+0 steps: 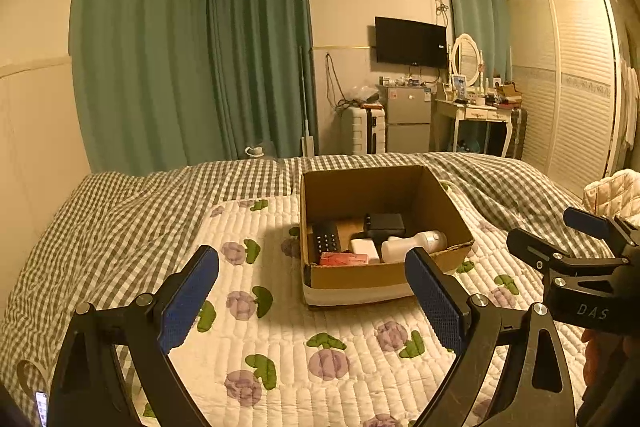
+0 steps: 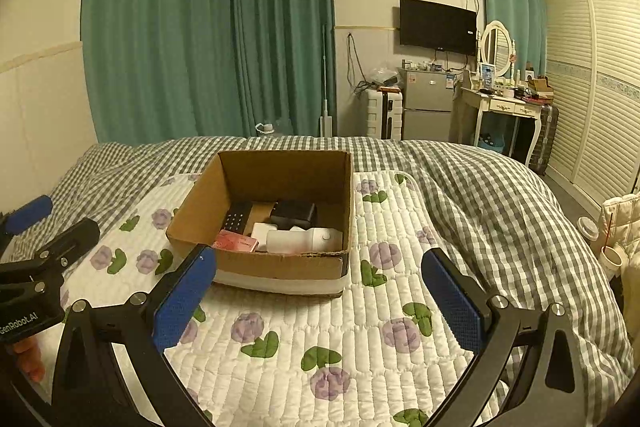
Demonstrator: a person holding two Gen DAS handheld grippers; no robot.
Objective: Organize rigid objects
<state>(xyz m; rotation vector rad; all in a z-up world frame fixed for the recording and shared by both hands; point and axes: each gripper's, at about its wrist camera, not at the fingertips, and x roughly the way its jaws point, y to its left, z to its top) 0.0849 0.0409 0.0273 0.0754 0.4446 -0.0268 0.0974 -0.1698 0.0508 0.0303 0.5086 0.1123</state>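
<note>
While both grippers hang above the flowered quilt, neither holds anything. The left gripper has its blue-padded fingers spread wide apart, and the right gripper stands the same way, its fingers well apart with only the quilt between them. Each tool also shows at the edge of the other's view, side by side and apart.

Ahead of both sits an open cardboard box on the quilt, its flaps gone or folded and a white band along its near base. Inside lie the rigid objects: a black keypad device at the left, a black boxy item toward the back, a white bottle on its side at the right, a small white block just beside it, and a pink packet against the near wall. A grey checked blanket covers the rest of the bed. Beyond it hang green curtains.
</note>
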